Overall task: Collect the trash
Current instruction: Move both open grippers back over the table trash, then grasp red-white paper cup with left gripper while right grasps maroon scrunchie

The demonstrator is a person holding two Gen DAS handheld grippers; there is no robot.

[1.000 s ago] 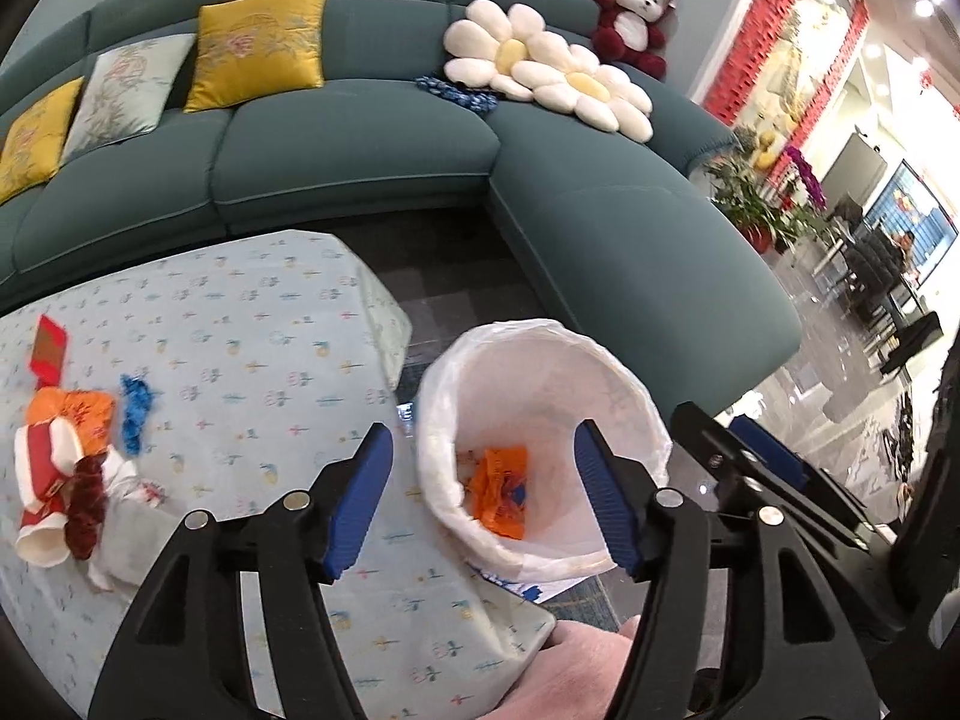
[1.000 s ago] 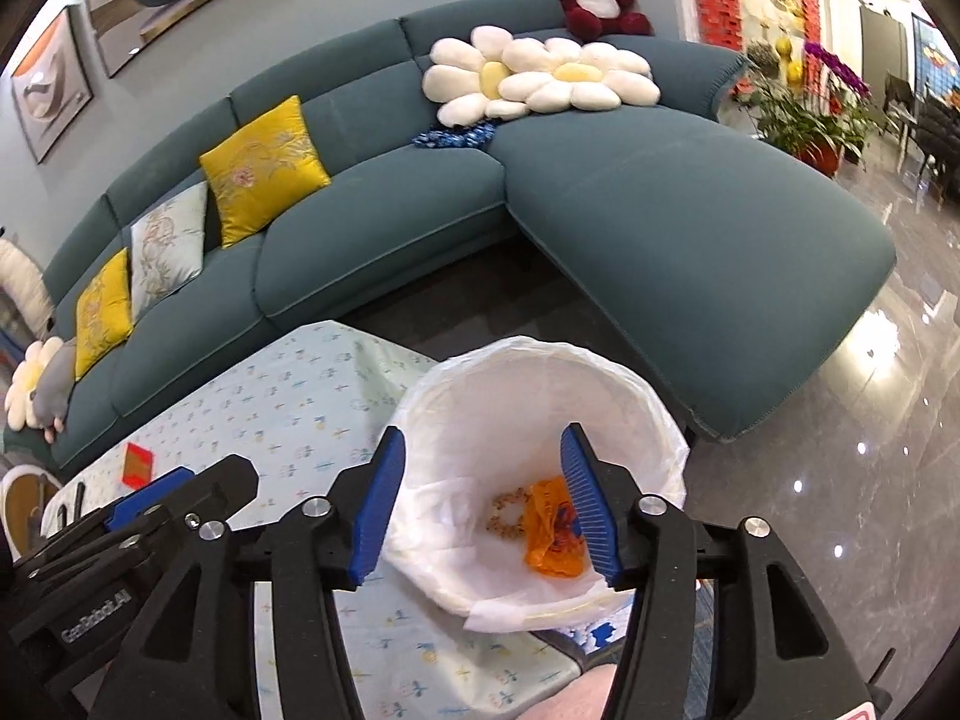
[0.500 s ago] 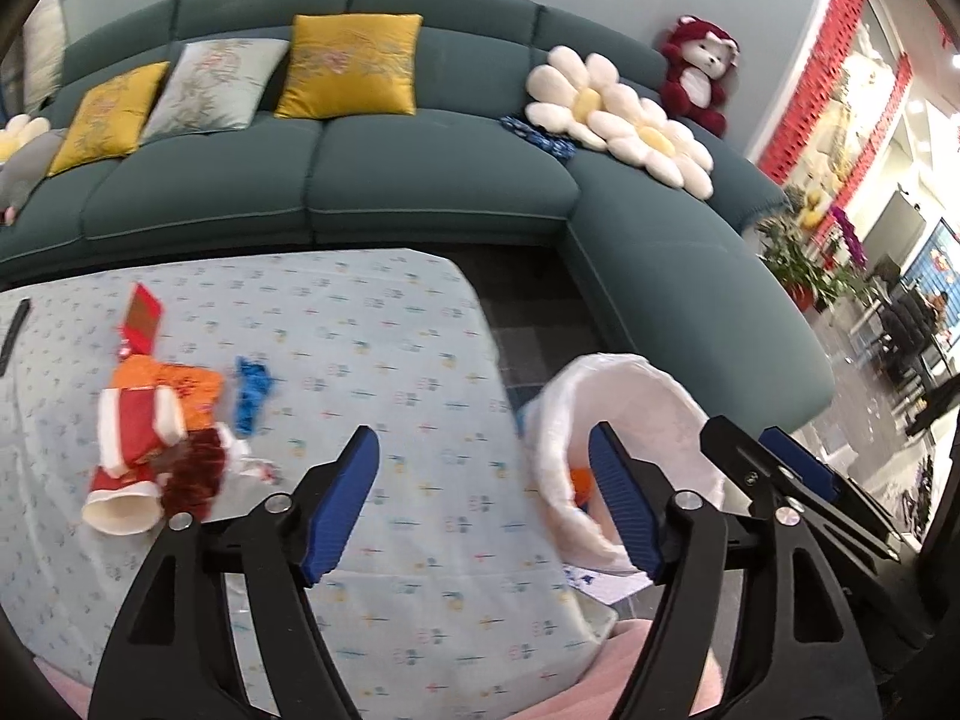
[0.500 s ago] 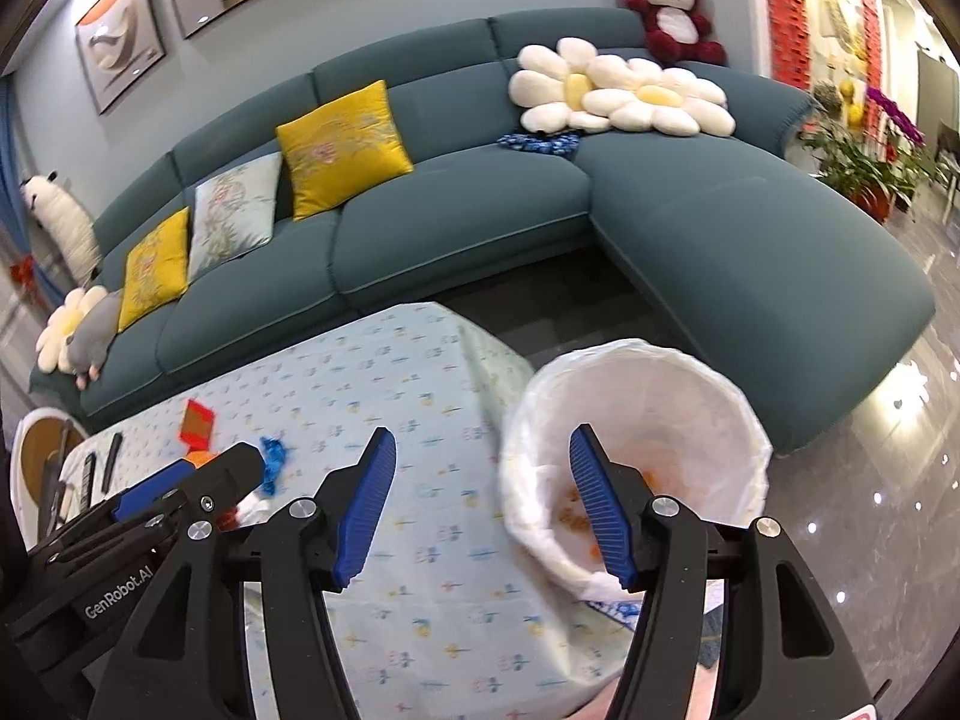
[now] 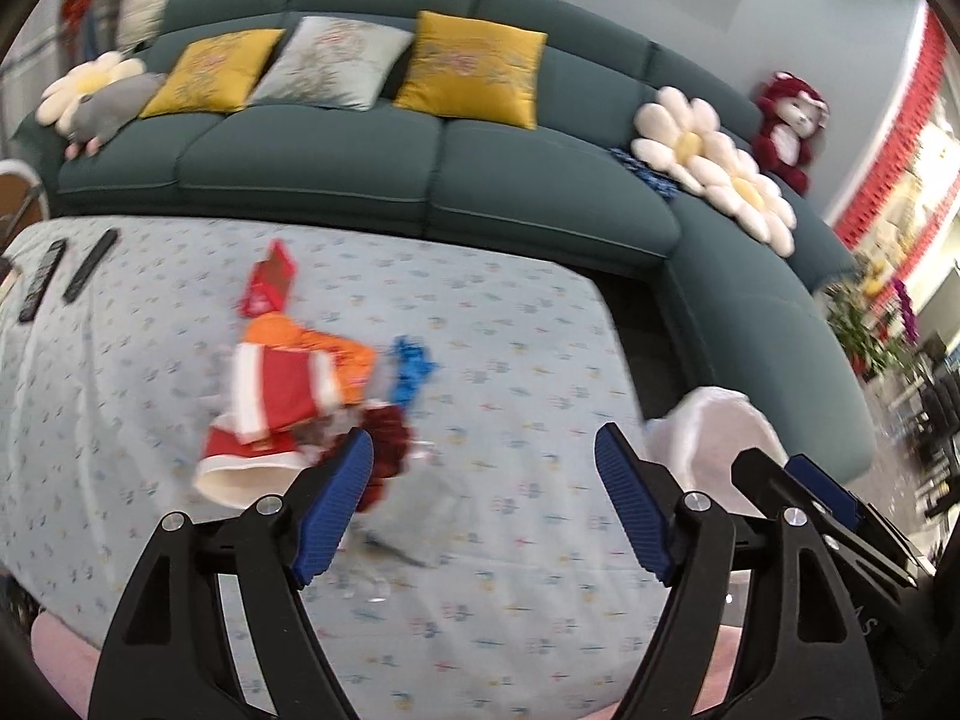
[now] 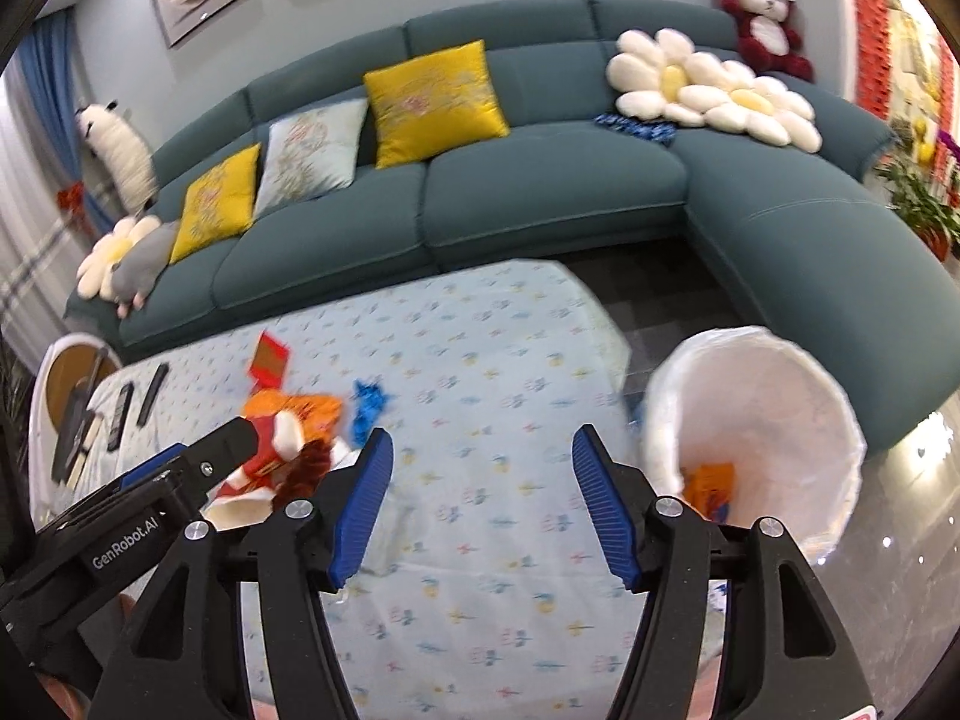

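A heap of trash lies on the flowered tablecloth (image 5: 510, 330): a red-and-white paper cup (image 5: 270, 402), an orange wrapper (image 5: 318, 342), a blue wrapper (image 5: 411, 369), a red packet (image 5: 270, 282) and a dark red scrap (image 5: 387, 438). My left gripper (image 5: 483, 438) hovers over the cloth just right of the heap, open and empty. My right gripper (image 6: 483, 438) hangs over bare cloth, its jaws opening with nothing between them. The white-lined bin (image 6: 780, 396) stands beside the table's right end, and an orange packet (image 6: 711, 483) lies in it.
Two dark remote controls (image 5: 90, 264) lie at the table's far left. A teal corner sofa (image 5: 510, 180) with cushions and plush toys wraps behind and to the right. A narrow dark floor strip (image 6: 660, 282) separates table and sofa. A round side table (image 6: 66, 384) stands far left.
Both grippers have swung left from above the bin to above the table. The bin has slid to the right of both views, the trash heap has come closer, and both pairs of jaws stand wider.
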